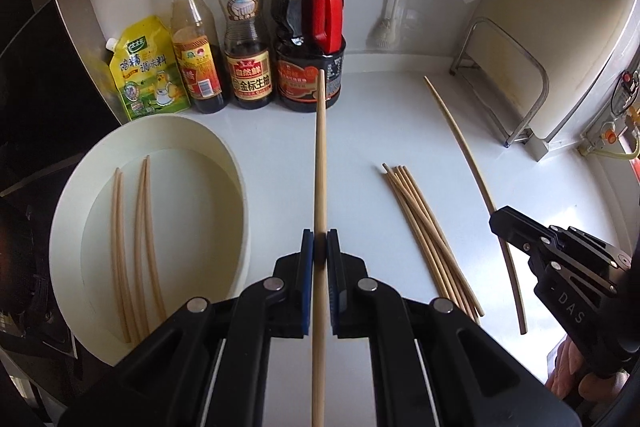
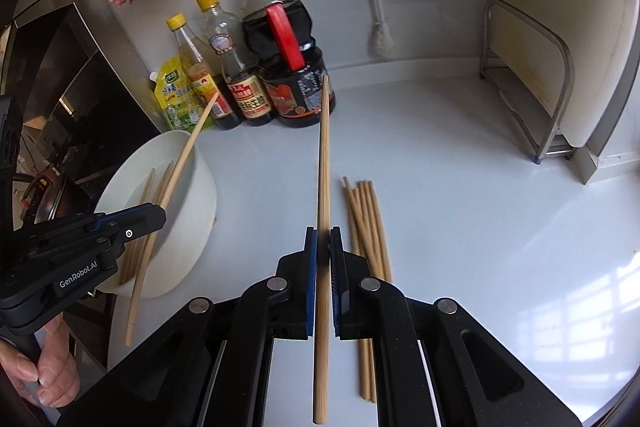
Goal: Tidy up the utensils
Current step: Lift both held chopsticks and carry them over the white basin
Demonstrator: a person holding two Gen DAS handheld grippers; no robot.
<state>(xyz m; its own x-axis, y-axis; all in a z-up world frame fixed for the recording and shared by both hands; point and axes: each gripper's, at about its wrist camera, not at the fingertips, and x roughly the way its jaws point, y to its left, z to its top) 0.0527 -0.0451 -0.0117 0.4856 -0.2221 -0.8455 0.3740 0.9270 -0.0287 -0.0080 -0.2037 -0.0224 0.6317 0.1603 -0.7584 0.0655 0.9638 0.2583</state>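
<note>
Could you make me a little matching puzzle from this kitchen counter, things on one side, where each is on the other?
Things:
1. white bowl
2. big dark bottle
3. loose chopstick pile
4. left tool

Where or how:
A. flat on the counter
B. shut on one chopstick
C. holding four chopsticks inside
D. standing at the wall, red cap on top

Pairs: 1-C, 2-D, 3-A, 4-B

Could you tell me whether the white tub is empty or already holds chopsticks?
Not empty: four chopsticks lie inside the white tub.
</note>
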